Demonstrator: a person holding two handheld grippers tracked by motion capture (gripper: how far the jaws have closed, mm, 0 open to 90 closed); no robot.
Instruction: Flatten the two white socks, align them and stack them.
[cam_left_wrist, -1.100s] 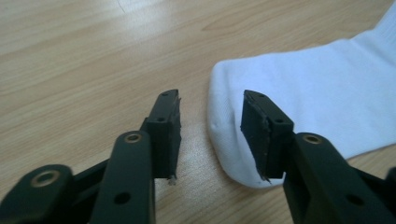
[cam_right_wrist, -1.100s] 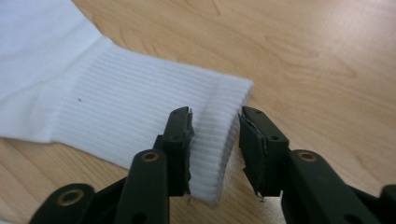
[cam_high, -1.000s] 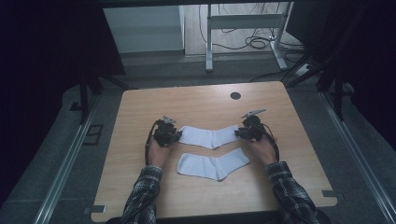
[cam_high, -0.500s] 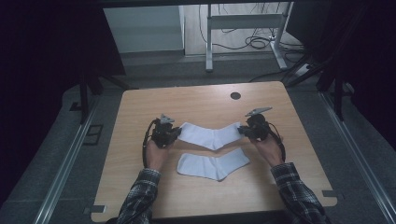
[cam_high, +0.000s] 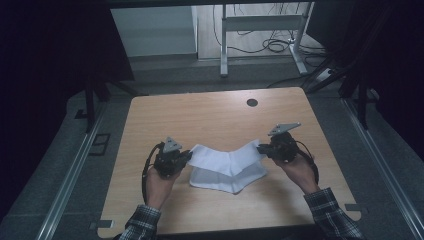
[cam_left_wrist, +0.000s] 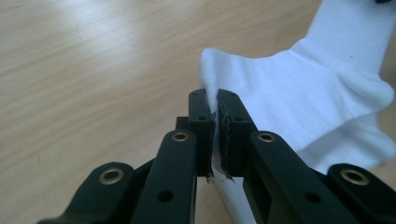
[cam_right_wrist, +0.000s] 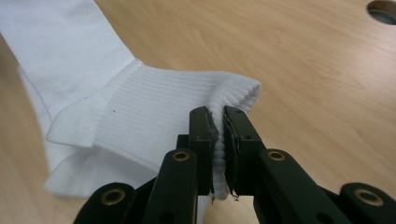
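A: How many socks?
B: Two white ones; the upper sock (cam_high: 226, 159) lies over the lower sock (cam_high: 235, 180), mid-table (cam_high: 210, 117).
A: Grippers?
B: Two. Left gripper (cam_high: 186, 156) pinches the upper sock's toe, right gripper (cam_high: 261, 148) its cuff.

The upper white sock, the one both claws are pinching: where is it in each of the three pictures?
High view: the upper sock hangs in a V at the table's middle, above a second sock.
Left gripper view: its smooth end fills the right, pinched in the left claw.
Right gripper view: its ribbed cuff sits centre-left, pinched in the right claw.
Shared landmark: the wooden table.
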